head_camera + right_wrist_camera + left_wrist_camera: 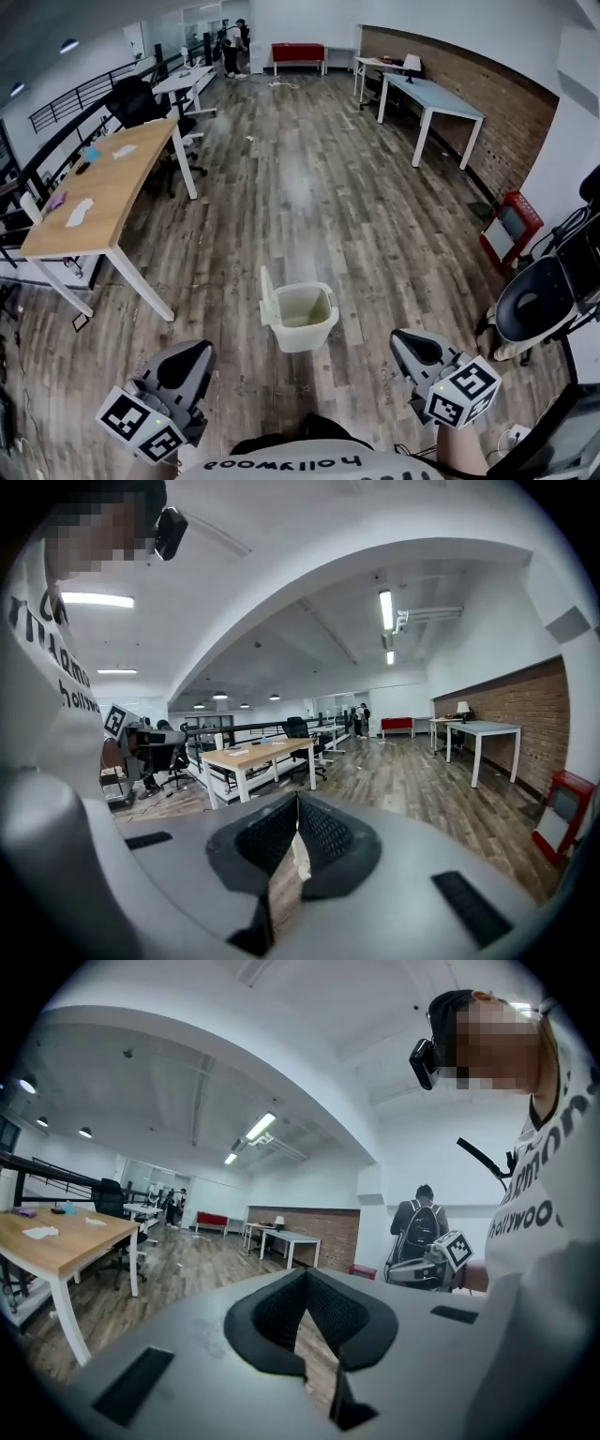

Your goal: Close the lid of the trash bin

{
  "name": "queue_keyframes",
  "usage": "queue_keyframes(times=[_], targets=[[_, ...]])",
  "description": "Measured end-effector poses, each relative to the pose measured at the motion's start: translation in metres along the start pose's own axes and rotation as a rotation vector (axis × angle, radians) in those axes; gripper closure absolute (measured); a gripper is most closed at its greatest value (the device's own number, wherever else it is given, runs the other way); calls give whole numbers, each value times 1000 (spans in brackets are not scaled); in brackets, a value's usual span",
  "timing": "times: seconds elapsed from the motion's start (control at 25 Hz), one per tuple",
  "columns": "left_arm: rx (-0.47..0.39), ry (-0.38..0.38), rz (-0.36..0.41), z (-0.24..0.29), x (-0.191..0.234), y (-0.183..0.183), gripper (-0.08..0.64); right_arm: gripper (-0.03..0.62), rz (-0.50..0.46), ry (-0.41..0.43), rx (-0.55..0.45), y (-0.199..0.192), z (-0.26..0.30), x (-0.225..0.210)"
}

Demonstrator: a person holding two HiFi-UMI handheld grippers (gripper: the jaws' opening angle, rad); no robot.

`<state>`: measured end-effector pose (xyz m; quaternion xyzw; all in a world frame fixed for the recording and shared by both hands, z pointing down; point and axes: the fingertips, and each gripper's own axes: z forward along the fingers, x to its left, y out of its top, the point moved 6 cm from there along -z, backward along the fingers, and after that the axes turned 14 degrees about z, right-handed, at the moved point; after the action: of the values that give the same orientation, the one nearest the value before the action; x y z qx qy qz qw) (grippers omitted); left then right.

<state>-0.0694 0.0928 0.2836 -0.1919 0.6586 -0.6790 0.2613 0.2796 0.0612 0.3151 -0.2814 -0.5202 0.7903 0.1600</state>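
A small white trash bin (pixel 302 319) stands on the wood floor in the head view, right in front of me. Its lid (pixel 267 294) stands up open at the bin's left side, and the inside looks empty. My left gripper (pixel 200 351) hangs at the lower left, short of the bin, shut and holding nothing. My right gripper (pixel 404 339) hangs at the lower right, also shut and holding nothing. In the left gripper view the left gripper (pixel 305 1275) points out into the room, pads meeting at the tip. The right gripper (pixel 297 799) stands the same way in its own view.
A long wooden desk (pixel 103 187) stands to the left and white tables (pixel 431 98) at the back right along a brick wall. A red box (pixel 511 230) and a black chair (pixel 536 295) stand to the right. A person (pixel 231 47) is far back.
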Motion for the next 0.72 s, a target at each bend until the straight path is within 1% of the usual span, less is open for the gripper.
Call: queue_keyframes(times=[0.08,0.2,0.4,0.48,0.6,0.72], targets=[[2,14,2,17,-10,0,554,581,-14,30,19,3,4,-18],[3,39,28,35,-23,0,554,581,-23,68,30,6,10,-40],[47,70,41,46,-34,-6,554,581,-21,125,40,8,21,-58],[54,94,38,46,-32,-6,554,581,-34,144,47,9,24,-61],[44,127,20,49,-26,-6,554,581,-41,147,68,9,32,-70],[51,153,20,53,-18,-8,554,581,-48,161,92,11,40,-73]])
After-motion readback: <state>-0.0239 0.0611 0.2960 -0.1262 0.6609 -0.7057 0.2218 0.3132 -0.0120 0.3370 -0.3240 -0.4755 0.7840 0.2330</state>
